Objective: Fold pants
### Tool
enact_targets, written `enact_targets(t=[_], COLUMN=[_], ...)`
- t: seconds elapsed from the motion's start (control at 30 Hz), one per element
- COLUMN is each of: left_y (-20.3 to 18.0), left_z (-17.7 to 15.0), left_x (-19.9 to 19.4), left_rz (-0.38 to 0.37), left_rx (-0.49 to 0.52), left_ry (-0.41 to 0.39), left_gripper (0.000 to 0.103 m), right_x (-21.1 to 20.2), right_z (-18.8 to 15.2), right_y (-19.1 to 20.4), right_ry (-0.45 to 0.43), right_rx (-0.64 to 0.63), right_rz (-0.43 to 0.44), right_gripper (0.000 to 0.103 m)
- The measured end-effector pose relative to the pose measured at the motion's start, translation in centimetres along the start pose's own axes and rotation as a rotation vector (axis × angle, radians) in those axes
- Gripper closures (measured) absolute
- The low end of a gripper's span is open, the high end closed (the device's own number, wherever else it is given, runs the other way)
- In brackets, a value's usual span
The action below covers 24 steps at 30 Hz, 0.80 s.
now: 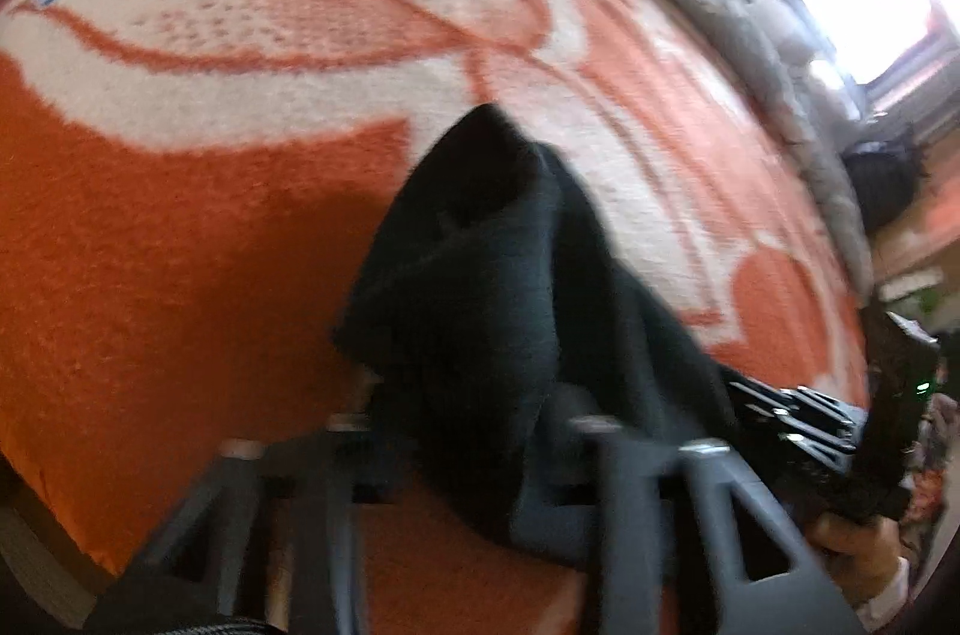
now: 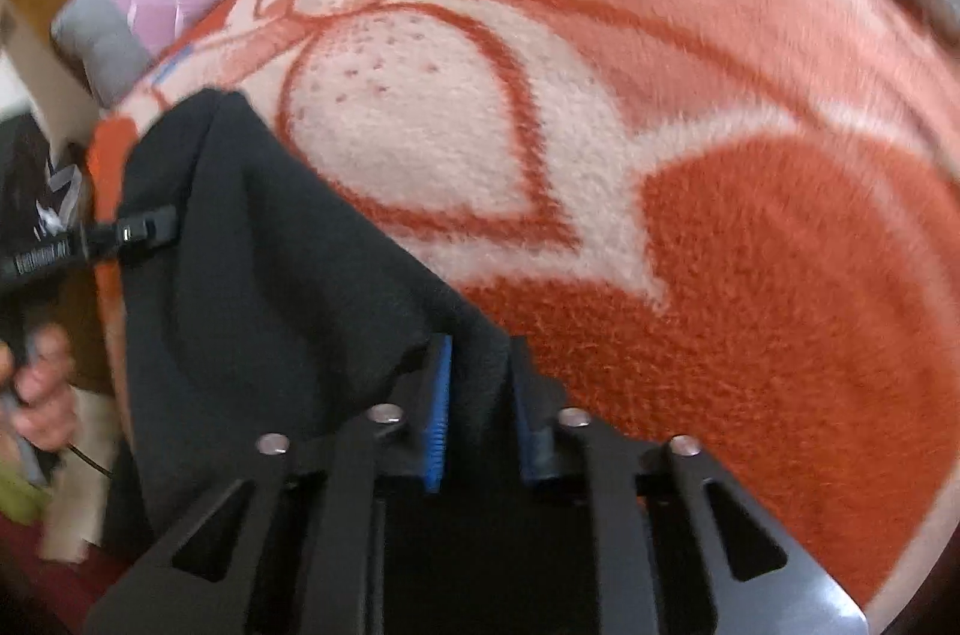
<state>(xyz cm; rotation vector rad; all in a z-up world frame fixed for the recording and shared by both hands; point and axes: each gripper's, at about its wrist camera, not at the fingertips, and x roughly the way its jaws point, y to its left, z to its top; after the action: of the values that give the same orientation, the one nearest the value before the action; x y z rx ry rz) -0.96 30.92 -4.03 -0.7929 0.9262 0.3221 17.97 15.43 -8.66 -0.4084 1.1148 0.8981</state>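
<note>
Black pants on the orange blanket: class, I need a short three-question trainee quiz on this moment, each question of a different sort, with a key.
1. True or false: the right gripper is shut on the black pants.
2. What lies under the pants? A) bare wooden floor B) orange and white blanket C) glass table
3. Fill in: the right gripper's pads are coloured ____.

Key: 1 true; 2 B; 3 blue.

Left gripper point(image 1: 474, 431) fingertips buried under pants point(image 1: 480, 287); pads unseen. Right gripper point(image 2: 480, 395) pad tips covered by cloth. Both views motion-blurred.
</note>
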Motion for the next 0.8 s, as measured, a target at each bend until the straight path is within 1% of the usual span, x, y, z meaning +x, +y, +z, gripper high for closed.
enact_targets(t=[0.03, 0.07, 0.1, 0.13, 0.2, 0.27, 0.3, 0.33, 0.43, 0.5, 0.63, 0.7, 0.77, 0.8], left_y=[-0.2, -0.4, -0.7, -0.8, -1.0, -0.8, -0.7, -0.6, 0.1, 1.0, 2.2, 2.4, 2.4, 2.6], left_z=[0.0, -0.1, -0.3, -0.5, -1.1, -1.3, -1.3, -1.3, -1.0, -0.4, 0.3, 0.2, 0.0, -0.1], left_x=[-0.7, -1.8, -3.5, -4.5, -7.8, -9.5, -9.8, -10.0, -9.0, -7.8, -5.1, -3.3, -1.4, -1.1], left_rz=[-0.018, -0.038, -0.083, -0.11, -0.193, -0.24, -0.245, -0.233, -0.152, -0.082, 0.03, 0.094, 0.18, 0.193], left_rx=[0.007, 0.021, 0.038, 0.044, 0.062, 0.063, 0.066, 0.078, 0.104, 0.119, 0.165, 0.213, 0.251, 0.256], left_ry=[-0.021, -0.052, -0.093, -0.117, -0.183, -0.206, -0.208, -0.212, -0.212, -0.205, -0.181, -0.16, -0.119, -0.115], left_gripper=[0.084, 0.084, 0.085, 0.085, 0.085, 0.085, 0.085, 0.085, 0.085, 0.085, 0.085, 0.084, 0.08, 0.077], right_x=[-0.6, -1.8, -2.6, -3.8, -5.5, -6.6, -6.4, -6.1, -4.1, -2.5, -0.1, 0.8, 1.1, 0.9], right_z=[0.0, -0.2, -0.1, -0.2, -0.1, 0.1, 0.4, 0.6, 1.2, 1.3, 1.5, 1.5, 1.3, 1.1], right_y=[0.3, 0.5, 0.4, 0.5, 0.7, 1.0, 1.3, 1.4, 2.5, 3.4, 4.2, 3.8, 3.0, 2.9], right_ry=[-0.012, -0.041, -0.069, -0.108, -0.175, -0.233, -0.245, -0.251, -0.248, -0.239, -0.231, -0.213, -0.204, -0.212], right_rx=[-0.009, -0.012, -0.009, -0.002, 0.004, 0.0, 0.003, 0.006, -0.012, -0.038, -0.06, -0.033, 0.021, 0.043], right_rz=[-0.007, -0.006, -0.005, -0.011, -0.047, -0.095, -0.103, -0.11, -0.143, -0.185, -0.243, -0.251, -0.234, -0.225], right_gripper=[0.089, 0.089, 0.091, 0.092, 0.092, 0.092, 0.093, 0.093, 0.093, 0.093, 0.093, 0.093, 0.09, 0.087])
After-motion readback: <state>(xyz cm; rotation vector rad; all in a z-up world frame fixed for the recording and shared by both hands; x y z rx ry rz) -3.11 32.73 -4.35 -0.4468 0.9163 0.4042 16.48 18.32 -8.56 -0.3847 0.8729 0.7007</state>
